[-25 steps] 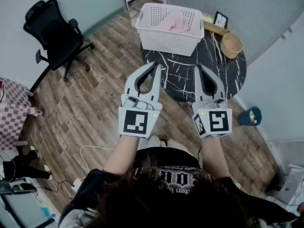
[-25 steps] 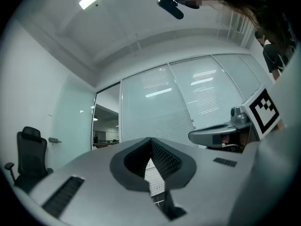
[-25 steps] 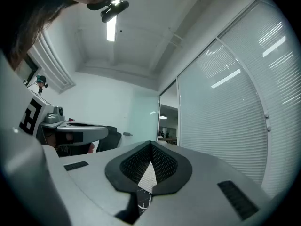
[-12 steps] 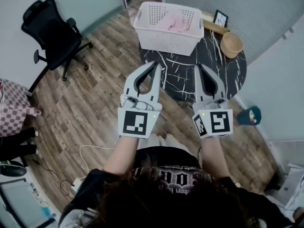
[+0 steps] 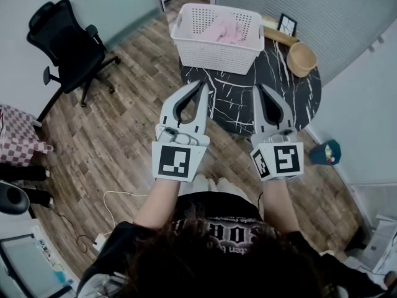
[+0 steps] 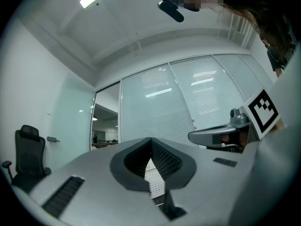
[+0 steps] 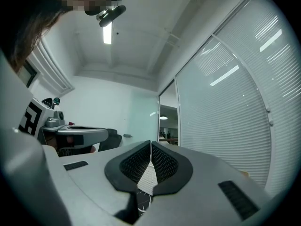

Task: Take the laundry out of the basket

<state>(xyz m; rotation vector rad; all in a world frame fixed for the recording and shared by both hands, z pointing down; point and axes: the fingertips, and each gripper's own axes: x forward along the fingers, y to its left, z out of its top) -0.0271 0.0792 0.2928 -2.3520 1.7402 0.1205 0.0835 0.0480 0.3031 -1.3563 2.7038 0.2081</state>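
Closed tight and empty, the left tongs [image 5: 202, 85] and right tongs [image 5: 257, 87] hover side by side at the near edge of a round black marble-patterned desk [image 5: 248, 101]. On its far side stands a white perforated plastic basket [image 5: 217, 53], with a crumpled pink cloth [image 5: 228, 28] lying inside. The laundry looks light, soft and limp; a raised fold near its middle seems the surest place to pinch.

Left tongs [image 5: 203, 85], right tongs [image 5: 256, 87] closed, empty.
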